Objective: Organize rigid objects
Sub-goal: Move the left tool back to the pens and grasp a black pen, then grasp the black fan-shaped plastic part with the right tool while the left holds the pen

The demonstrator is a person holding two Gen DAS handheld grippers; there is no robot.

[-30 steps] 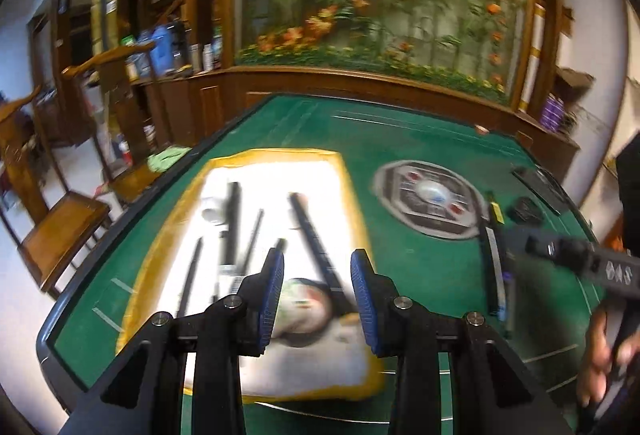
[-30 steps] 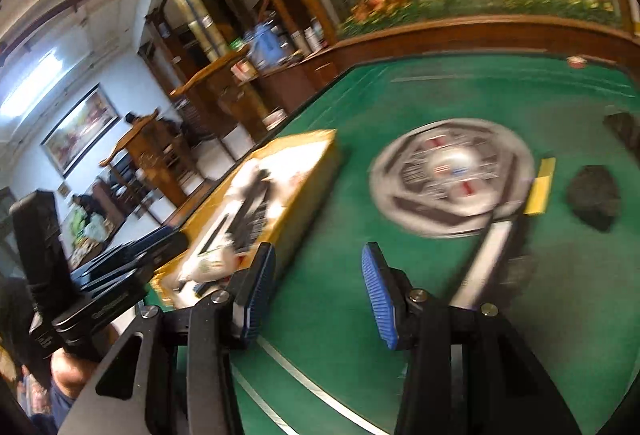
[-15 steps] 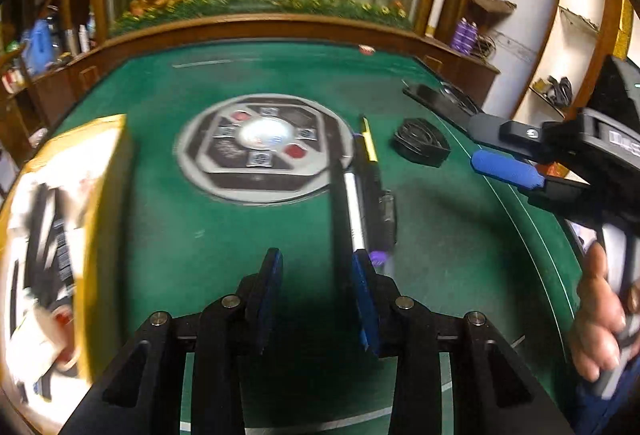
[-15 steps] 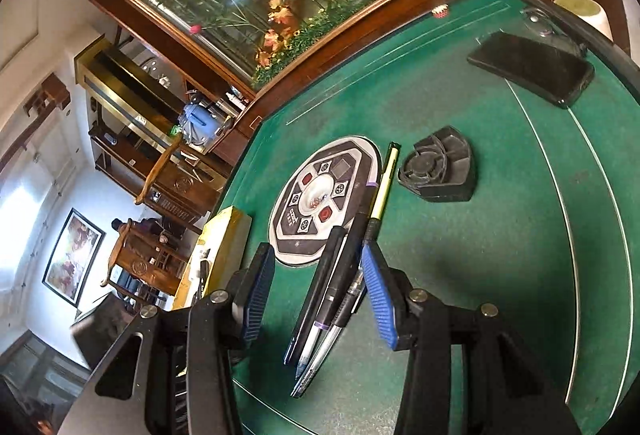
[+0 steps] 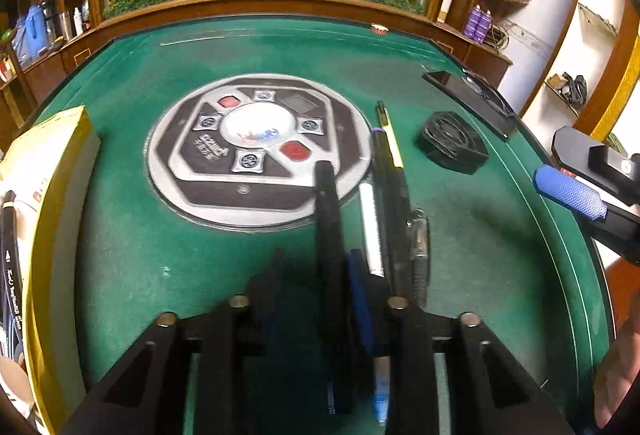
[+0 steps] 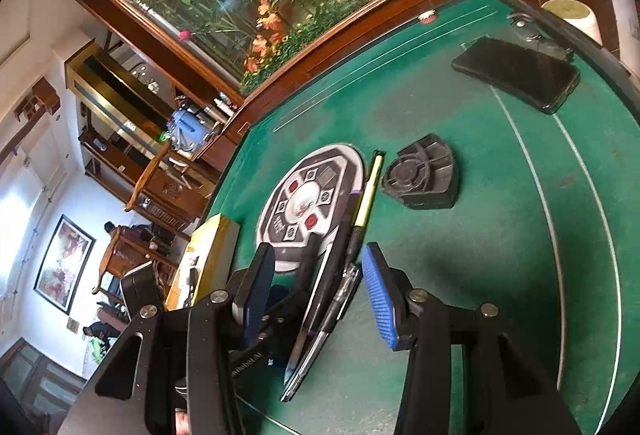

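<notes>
Closing around a black pen (image 5: pixel 328 219), the left claw (image 5: pixel 320 299) is reaching down over the green bench (image 5: pixel 120 255), its blurred blue pads (image 5: pixel 360 295) narrowing on either side of the pen without clearly pressing it. The black pen is lying as the leftmost of a bundle of pens (image 5: pixel 390 203), its far end resting over the rim of the round control panel (image 5: pixel 256 147) set in the middle of the bench. Just beside it, a silver pen (image 5: pixel 370 227), further dark pens and a yellow-barrelled pen (image 5: pixel 394 143) are lying side by side. The right claw (image 6: pixel 316 299) is hovering over the same bundle in the right wrist view, its jaws standing apart with nothing pressed between them. A black fan-shaped piece (image 5: pixel 452 145) is sitting to the right of the pens, and a dark phone (image 6: pixel 516 73) is lying near the bench's far edge. At the left, a yellow-edged box (image 5: pixel 44 195) is holding other pens.
</notes>
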